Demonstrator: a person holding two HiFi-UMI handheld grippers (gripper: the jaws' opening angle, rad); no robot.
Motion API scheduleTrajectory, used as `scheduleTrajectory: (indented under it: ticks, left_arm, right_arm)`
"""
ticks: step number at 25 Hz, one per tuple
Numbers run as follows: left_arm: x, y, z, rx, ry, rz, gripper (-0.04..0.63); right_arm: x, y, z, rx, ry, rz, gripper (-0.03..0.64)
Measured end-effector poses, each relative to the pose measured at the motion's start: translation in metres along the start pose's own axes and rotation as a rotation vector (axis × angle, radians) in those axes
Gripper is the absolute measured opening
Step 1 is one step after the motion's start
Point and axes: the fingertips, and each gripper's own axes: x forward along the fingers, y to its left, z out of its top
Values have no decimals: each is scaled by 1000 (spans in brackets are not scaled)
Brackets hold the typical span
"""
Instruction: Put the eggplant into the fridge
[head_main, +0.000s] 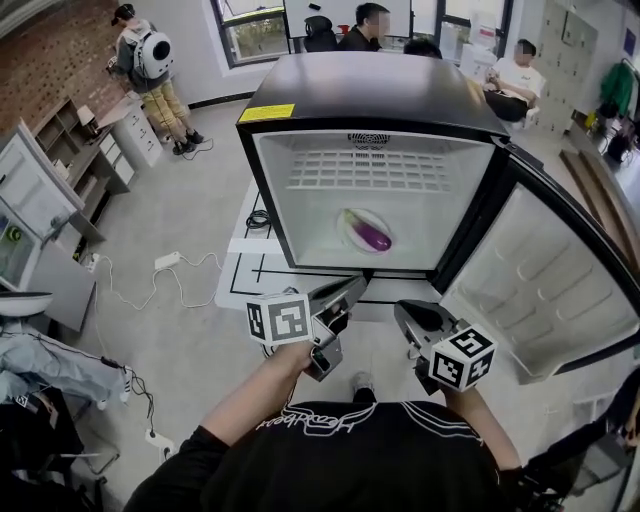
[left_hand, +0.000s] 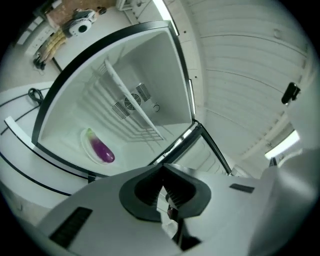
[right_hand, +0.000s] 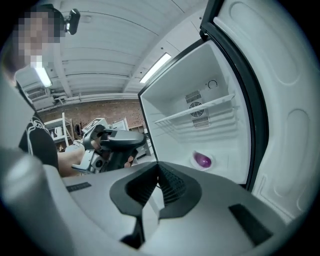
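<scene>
The operator's black shirt (head_main: 350, 450) fills the lower edge of the head view. Just ahead, both hands hold tools in front of the fridge opening.

Left tongs (head_main: 352, 288): jaws fully together, nothing between them, held level and aimed towards the fridge. Right tongs (head_main: 408, 322): jaws likewise pressed together and empty, set just beside the left pair and apart from it. Neither tool touches the fridge or its contents.

Fridge (head_main: 370, 90): black casing, white interior, standing on a white surface (head_main: 238, 270) marked with black lines. Its door (head_main: 540, 290) hangs wide open to the right.

Eggplant (head_main: 368, 232): purple, lying on its side on a pale plate (left_hand: 87, 145) on the fridge floor, under the white wire shelf (head_main: 370, 170). It sits well inside the compartment, clear of both tongs.

Beyond the fridge, seated people (head_main: 515, 75) occupy the far end of the room. A standing person (head_main: 150, 70) with a backpack is at far left.
</scene>
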Motion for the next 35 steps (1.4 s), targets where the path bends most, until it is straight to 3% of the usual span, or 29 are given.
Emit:
scheduleTrajectory:
  ticks: [9,16,22,27,35]
  left_arm:
    - [-61,-40,-28,279,1,41,9]
    - [-91,-67,-60,366,49,-3,9]
    - [-107,-82,-70,416,16,-18,9]
    - [-109,-93,-93,528,74,9,9]
    - [-110,-126,-133,441,75,16,9]
  right_arm:
    - [-32,55,-7,-36,-21,4,6]
    - [-58,80,-9,-52,-29,-3,6]
    - [-66,102,-10,-59,-26,48,6]
    - [-73,113,-15,-79,-10,77,6]
    - [-126,122,-27,-101,-16,99,6]
